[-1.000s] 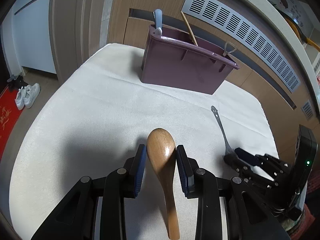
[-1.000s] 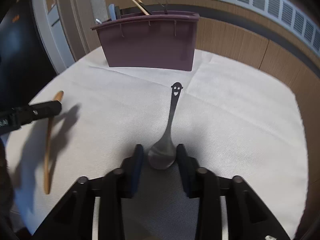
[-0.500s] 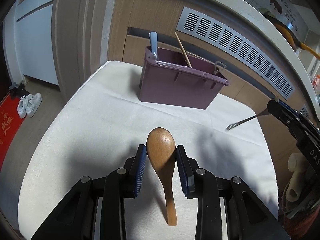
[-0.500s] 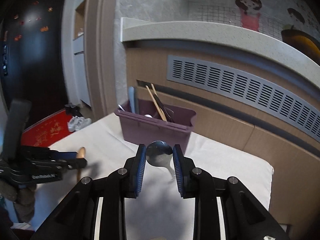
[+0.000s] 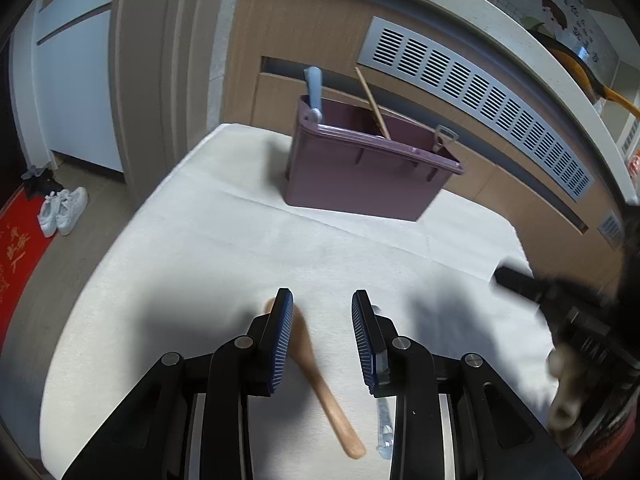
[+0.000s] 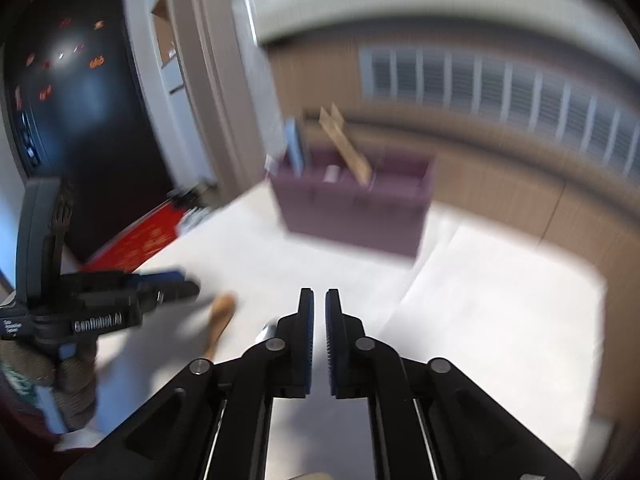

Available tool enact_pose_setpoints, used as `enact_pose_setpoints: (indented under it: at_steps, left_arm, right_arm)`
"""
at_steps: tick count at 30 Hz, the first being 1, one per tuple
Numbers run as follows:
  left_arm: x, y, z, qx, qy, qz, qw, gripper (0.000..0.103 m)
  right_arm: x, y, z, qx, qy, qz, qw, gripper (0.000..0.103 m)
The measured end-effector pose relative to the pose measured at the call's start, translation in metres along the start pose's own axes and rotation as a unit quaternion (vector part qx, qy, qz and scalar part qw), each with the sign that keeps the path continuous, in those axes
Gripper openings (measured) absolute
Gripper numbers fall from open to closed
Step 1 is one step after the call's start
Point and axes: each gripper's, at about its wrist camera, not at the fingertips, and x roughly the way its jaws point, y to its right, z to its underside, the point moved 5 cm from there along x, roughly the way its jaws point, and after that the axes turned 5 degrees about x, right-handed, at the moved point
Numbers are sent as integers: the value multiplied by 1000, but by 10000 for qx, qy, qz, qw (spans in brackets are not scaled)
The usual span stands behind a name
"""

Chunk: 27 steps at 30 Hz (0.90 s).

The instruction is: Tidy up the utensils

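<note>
The wooden spoon (image 5: 320, 384) lies loose on the white tablecloth (image 5: 224, 248), its bowl behind the left finger. My left gripper (image 5: 322, 312) is open and empty above it. A metal utensil (image 5: 383, 428) lies beside the spoon, mostly hidden by the right finger. In the blurred right wrist view my right gripper (image 6: 319, 308) is shut with nothing visible between the pads; the wooden spoon (image 6: 219, 320) and a bit of metal (image 6: 267, 330) lie to its left. The purple utensil bin (image 5: 360, 172) stands at the table's far side.
The bin holds a blue-handled utensil (image 5: 313, 92), a chopstick (image 5: 372, 100) and a metal handle (image 5: 444, 136). The right gripper (image 5: 560, 300) shows blurred at the right in the left wrist view. Shoes (image 5: 64, 212) and a red mat (image 5: 16, 256) lie on the floor at left.
My left gripper opened and the wooden spoon dropped onto the cloth. My right gripper no longer holds the metal spoon and has closed; it is moving fast, the view is blurred.
</note>
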Motion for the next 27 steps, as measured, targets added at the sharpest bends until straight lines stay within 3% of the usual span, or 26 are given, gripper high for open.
enact_pose_setpoints:
  at_steps: [5,9,11,13,15,19,21,25,26,27]
  left_arm:
    - [2,-19,2,-117,-66,-199,9997,31]
    - [1,-39,7,-292,-107,-387,9988,31]
    - [3,-52,9,-438,-149,-516,9976,31]
    - [5,-63,11,-596,-220,-596,9962,31]
    - [7,-72,14,-755,-293,-652,9946,31]
    - [9,-81,19,-892,-411,-731,9925,31]
    - [10,-80,22,-889,-452,-740,9923,31]
    - [13,-73,23,-885,-538,-715,9920,31]
    - [15,-70,23,-894,-586,-683,9919,31]
    - [18,-67,23,-904,-633,-649,9918,31]
  right_arm:
    - [50,0,35,635,-783,-320,9944,16]
    - [87,0,47,1183,-1327,-54,9841,16]
    - [89,-6,43,1341,-1124,-64,9846,26]
    - [93,-16,41,1232,-1102,14,9862,35]
    - [98,-26,41,968,-1044,347,9892,37]
    - [108,-55,49,-122,-979,1090,9891,48]
    - [107,-59,52,-242,-847,1270,9880,48]
    - [106,-54,50,-331,-1110,987,9884,48]
    - [105,-53,48,-416,-1165,930,9879,44]
    - [102,-49,47,-508,-1153,966,9873,26]
